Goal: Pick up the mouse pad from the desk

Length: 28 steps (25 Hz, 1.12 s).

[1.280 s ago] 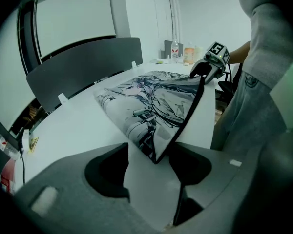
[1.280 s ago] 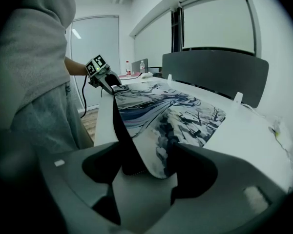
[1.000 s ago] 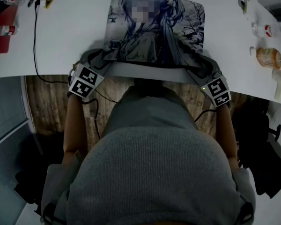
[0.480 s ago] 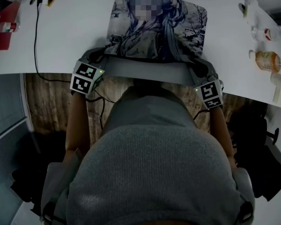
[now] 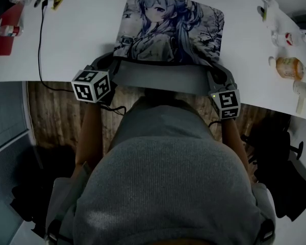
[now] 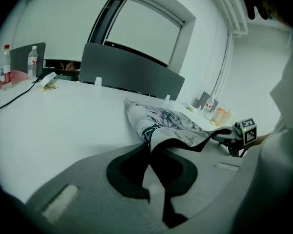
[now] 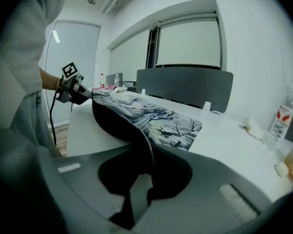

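The mouse pad (image 5: 171,27), printed with an anime figure, sits on the white table (image 5: 76,40) close to the person's edge. Its near edge is raised and sags in a shallow curve between the two grippers, black underside showing; the far part lies flat on the table.

The left gripper (image 5: 111,60) is clenched on the near left corner, with the fabric pinched between its fingers (image 6: 88,189). The right gripper (image 5: 217,65) has just been closing its fingers, and the near right corner is now caught between them; so both ends of the near edge are grasped.

The step in hand looks like the lift itself, barely begun:

- Both hands should rise together and stay level, so that neither corner carries the whole weight.
- The gap between the hands should hold steady; drawn wider it would tug a corner free, and brought closer it would fold the pad.
- Peeling the pad up and back toward the body should let the underside come off the table gradually rather than drag.
- Each bite is only at a corner, so the clench wants to stay firm; a slip is the likeliest fault.
- The black cable (image 5: 39,40) on the left and the orange bottle (image 5: 289,65) on the right stand well apart from the pad; a straight lift should clear both.
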Each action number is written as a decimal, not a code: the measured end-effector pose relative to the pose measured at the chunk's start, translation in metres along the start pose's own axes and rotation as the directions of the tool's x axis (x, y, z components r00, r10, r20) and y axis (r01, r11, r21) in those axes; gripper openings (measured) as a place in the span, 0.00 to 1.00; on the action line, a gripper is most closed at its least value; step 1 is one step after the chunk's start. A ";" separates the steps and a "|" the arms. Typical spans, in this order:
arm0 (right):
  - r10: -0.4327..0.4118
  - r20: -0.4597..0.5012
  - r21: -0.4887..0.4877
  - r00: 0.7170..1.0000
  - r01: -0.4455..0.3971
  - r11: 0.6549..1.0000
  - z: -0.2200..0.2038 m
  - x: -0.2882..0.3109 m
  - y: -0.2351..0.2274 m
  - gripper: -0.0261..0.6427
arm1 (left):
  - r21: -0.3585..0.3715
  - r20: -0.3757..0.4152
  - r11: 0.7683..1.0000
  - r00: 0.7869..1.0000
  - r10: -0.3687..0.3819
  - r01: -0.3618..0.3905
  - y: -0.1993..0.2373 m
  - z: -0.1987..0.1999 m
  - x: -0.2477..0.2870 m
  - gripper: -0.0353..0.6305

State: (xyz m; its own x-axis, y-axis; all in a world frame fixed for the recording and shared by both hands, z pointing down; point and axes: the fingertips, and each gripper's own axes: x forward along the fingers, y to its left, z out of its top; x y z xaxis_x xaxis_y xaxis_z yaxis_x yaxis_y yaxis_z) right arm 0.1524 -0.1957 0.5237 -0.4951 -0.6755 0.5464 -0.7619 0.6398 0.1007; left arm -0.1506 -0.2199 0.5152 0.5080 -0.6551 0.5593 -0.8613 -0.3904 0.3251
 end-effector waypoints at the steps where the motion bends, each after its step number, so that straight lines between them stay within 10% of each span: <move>1: -0.014 0.018 0.042 1.000 0.013 0.999 0.003 -0.001 -0.003 0.08 | -0.027 0.024 1.000 1.000 -0.004 0.005 -0.002 0.003 0.001 0.07; 13: -0.193 0.252 0.459 0.948 0.058 0.887 0.050 -0.009 -0.050 0.08 | -0.233 0.345 0.967 0.939 -0.013 0.099 -0.016 0.066 -0.004 0.07; 28: -0.289 0.478 0.516 0.829 0.001 0.857 0.133 -0.027 -0.094 0.08 | -0.113 0.546 0.983 0.835 -0.059 0.143 -0.038 0.167 -0.017 0.07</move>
State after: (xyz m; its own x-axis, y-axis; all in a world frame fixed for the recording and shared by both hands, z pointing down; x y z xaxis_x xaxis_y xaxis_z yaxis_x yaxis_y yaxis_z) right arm 0.1814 -0.2862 0.3887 -0.3902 -0.9204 0.0264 -0.8686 0.3584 -0.3423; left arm -0.1253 -0.3018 0.3657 0.4778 -0.8779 0.0316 -0.7749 -0.4042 0.4859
